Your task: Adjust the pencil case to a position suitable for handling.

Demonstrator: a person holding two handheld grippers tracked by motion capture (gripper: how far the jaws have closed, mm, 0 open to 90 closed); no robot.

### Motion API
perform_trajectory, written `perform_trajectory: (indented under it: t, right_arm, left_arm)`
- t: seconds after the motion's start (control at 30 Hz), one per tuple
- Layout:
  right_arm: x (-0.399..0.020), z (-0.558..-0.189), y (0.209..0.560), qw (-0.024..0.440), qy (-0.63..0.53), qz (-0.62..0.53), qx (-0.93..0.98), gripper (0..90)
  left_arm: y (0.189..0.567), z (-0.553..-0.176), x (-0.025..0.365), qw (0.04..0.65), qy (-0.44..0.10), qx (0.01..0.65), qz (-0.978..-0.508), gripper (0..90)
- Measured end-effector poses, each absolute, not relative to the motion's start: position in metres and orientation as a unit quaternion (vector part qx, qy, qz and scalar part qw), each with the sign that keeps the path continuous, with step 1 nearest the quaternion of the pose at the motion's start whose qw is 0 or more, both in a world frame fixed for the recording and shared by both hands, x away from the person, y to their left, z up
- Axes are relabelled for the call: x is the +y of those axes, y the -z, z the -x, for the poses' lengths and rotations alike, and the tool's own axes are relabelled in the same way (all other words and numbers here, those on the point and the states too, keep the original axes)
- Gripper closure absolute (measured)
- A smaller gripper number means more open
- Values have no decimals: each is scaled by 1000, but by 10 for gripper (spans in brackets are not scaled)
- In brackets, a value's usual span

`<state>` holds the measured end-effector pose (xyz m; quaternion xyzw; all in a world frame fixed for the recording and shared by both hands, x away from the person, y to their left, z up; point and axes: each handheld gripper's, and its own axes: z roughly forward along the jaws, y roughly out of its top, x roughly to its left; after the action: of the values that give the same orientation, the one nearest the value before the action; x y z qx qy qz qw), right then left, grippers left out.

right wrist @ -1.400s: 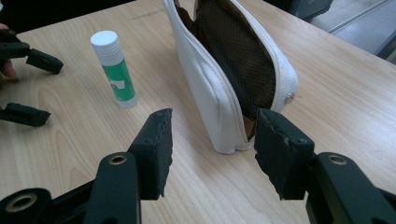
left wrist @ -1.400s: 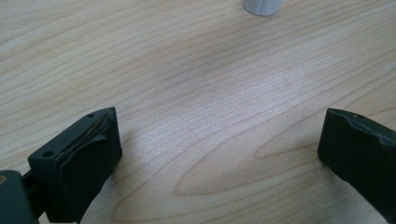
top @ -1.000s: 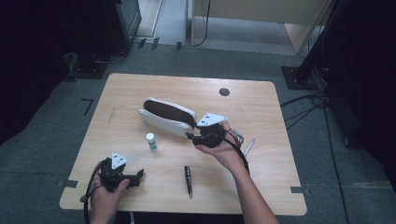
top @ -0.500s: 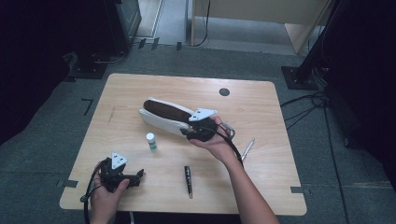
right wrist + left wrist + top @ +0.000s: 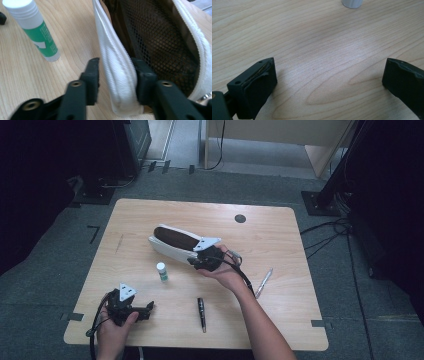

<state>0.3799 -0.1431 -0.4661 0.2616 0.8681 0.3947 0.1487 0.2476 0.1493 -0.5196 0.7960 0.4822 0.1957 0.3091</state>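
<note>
1. A white pencil case (image 5: 172,245) with a dark brown inside is seen lying open near the middle of the wooden table (image 5: 280,240), its long axis running from about 10 o'clock to 4 o'clock in the high view.
2. The right gripper (image 5: 196,261) is held at the 4 o'clock end of the case by the person's right hand (image 5: 225,272). In the right gripper view, the case's near white wall (image 5: 117,75) is seen between the two black jaws, one outside and one inside against the mesh lining (image 5: 160,42).
3. The right jaws have just been closing. The inner jaw lies against the wall, while a narrow gap is seen at the outer one, so a full pinch is not yet shown.
4. A glue stick (image 5: 161,270) with a green label and white cap is stood upright at about 7 o'clock from the case, near it but apart.
5. The left gripper (image 5: 148,308) is rested near the table's 7 o'clock corner, jaws spread wide over bare wood with nothing between them.
6. A black pen (image 5: 201,313) is laid at 6 o'clock from the case, and a silver pen (image 5: 263,282) at about 4 o'clock, well apart.
</note>
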Motion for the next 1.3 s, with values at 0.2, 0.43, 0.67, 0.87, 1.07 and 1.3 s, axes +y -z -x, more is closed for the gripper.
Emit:
perform_trajectory:
  t: [0.2,0.43,0.67,0.87,1.07,1.3]
  right_arm:
    - [-140,-378,466,152,-390,-235,877,837]
    - [-142,-368,456,191,-390,-243,867,868]
    - [-156,-346,449,237,-386,-272,849,870]
    - [-171,-326,457,254,-374,-311,836,869]
    - [-185,-302,464,271,-360,-335,827,869]
    - [-191,-280,469,275,-352,-345,826,869]
  left_arm:
    - [520,-248,149,309,-196,482,-796,0]
    - [520,-248,149,309,-196,482,-796,0]
    - [520,-248,149,309,-195,482,-797,0]
    - [519,-248,149,308,-196,481,-797,0]
    - [520,-248,149,309,-195,482,-796,0]
    - [520,-248,149,308,-195,482,-797,0]
